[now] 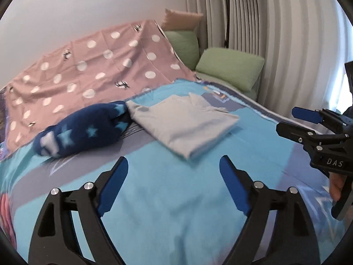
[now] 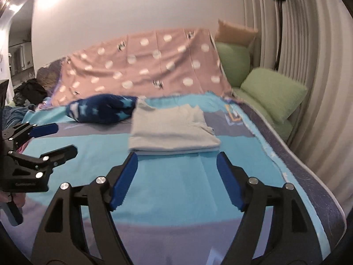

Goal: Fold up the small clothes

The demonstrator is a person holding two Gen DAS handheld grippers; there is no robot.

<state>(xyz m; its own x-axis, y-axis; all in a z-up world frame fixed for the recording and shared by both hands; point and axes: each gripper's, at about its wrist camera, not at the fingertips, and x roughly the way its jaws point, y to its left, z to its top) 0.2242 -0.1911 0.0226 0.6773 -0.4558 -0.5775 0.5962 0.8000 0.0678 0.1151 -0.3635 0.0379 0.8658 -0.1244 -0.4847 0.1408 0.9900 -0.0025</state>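
A folded pale grey garment (image 1: pixel 185 123) lies flat on the blue bedspread (image 1: pixel 167 198); it also shows in the right wrist view (image 2: pixel 172 130). A dark blue star-patterned garment (image 1: pixel 83 130) lies bunched to its left, also in the right wrist view (image 2: pixel 101 110). My left gripper (image 1: pixel 174 163) is open and empty, hovering short of the grey garment. My right gripper (image 2: pixel 176 159) is open and empty, just before the grey garment's near edge. The right gripper shows at the right edge of the left wrist view (image 1: pixel 286 121), and the left gripper at the left of the right wrist view (image 2: pixel 64 139).
A pink polka-dot sheet (image 1: pixel 88 66) drapes over the back of the bed. Green pillows (image 1: pixel 231 66) and a tan cushion (image 1: pixel 181 19) sit at the far right by white curtains (image 1: pixel 286 44). A dark pile (image 2: pixel 28 92) lies at the far left.
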